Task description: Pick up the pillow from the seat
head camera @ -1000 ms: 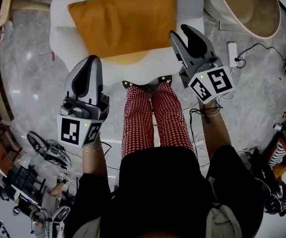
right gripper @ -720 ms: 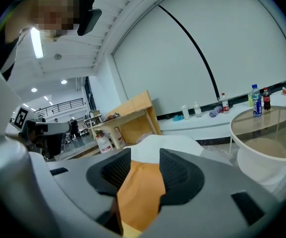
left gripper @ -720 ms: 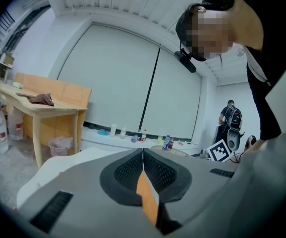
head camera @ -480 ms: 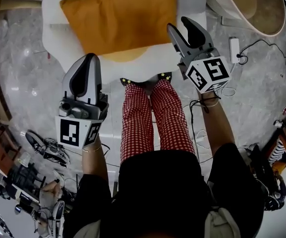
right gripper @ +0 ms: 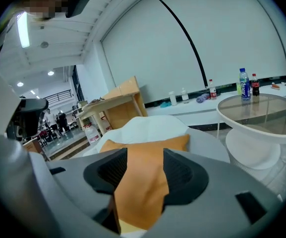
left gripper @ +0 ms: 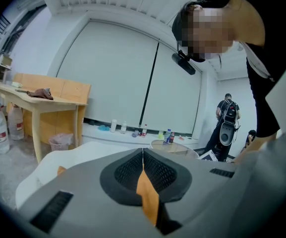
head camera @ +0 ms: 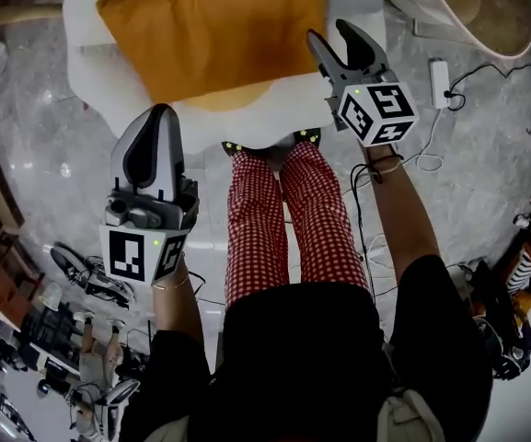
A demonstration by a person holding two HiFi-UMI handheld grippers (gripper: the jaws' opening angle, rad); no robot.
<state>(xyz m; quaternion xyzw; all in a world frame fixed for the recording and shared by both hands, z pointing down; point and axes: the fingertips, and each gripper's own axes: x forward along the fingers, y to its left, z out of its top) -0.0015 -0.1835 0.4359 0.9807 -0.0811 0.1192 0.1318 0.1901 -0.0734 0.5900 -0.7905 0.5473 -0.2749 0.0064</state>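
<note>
Right gripper (head camera: 331, 37) sank, empty jaws opening, near soft orange pillow (head camera: 214, 30).

pillow (head camera: 214, 30): orange cloth, matt
seat (head camera: 99, 72): white, smooth
floor (head camera: 35, 127): grey stone look, glossy
left tool (head camera: 160, 110), right tool (head camera: 331, 33): grey plastic, matt; black ribbed pads
trousers (head camera: 256, 219): checked cloth

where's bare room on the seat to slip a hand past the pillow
Bare white seat shows left of the orange fabric pillow and along the front rim, above the person's shoes. Grey marble floor left of the seat is free. Right of it a white power strip sits; tangled dark gear crowds the lower left.
</note>
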